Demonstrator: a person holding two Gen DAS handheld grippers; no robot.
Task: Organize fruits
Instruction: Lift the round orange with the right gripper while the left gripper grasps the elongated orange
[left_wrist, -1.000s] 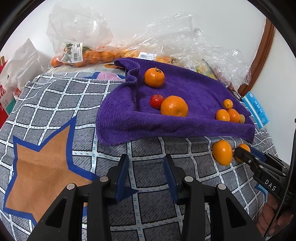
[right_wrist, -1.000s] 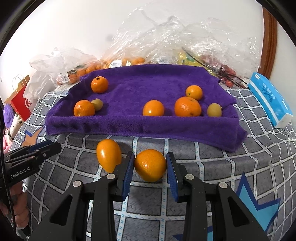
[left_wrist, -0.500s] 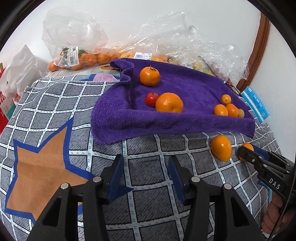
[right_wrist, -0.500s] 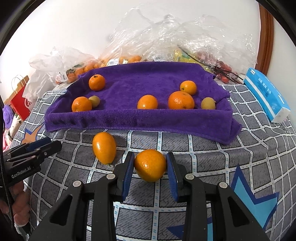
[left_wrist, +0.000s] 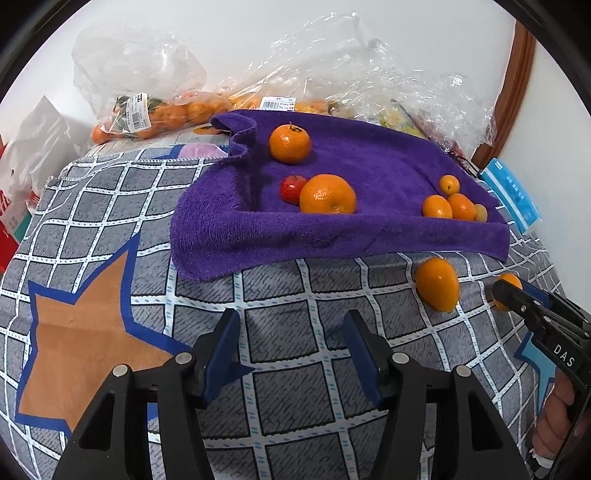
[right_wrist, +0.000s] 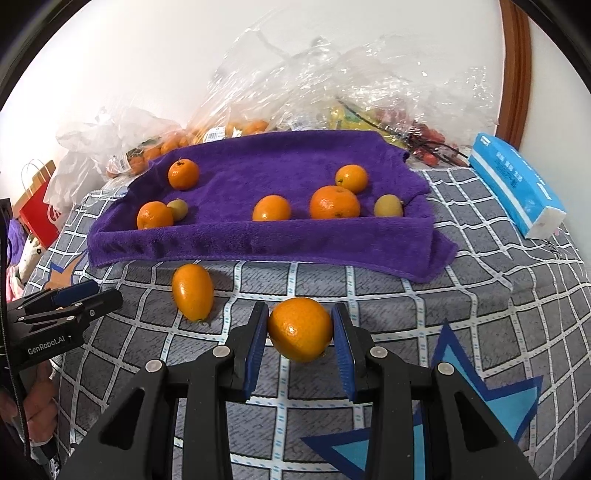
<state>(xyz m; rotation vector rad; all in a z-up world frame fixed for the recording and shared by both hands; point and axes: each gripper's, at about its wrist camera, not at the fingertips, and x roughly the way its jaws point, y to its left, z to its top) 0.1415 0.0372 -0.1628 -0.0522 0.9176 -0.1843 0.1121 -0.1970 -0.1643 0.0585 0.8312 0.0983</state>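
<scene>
Working from the biggest thing down: I have the patterned grey cover (right_wrist: 480, 291) spread across the whole surface, and the purple towel (right_wrist: 280, 243) lying on its far half with a scatter of fruit already on it. The step in hand, as I judge it, is carrying loose fruit from the bare cover onto that towel.

My right gripper (right_wrist: 300, 334) is low over the cover, pointing at the towel's near edge, with its blue pads pressed against both sides of a round orange (right_wrist: 300, 329); the fruit fills the gap, so I read this as a firm hold. Whether it has cleared the cloth I cannot tell.

My left gripper (left_wrist: 291, 350) hovers off to the side above the cover, jaws spread wide with nothing between them, aimed toward the towel's left corner.

An oval orange fruit (right_wrist: 192, 291) lies on the cover just beside the held orange, close to the towel's hem.

Next I would need to raise the orange over the folded hem and release it onto open towel, clear of the large orange (right_wrist: 334, 202). A round fruit may roll once freed, so a low release seems wise.
</scene>
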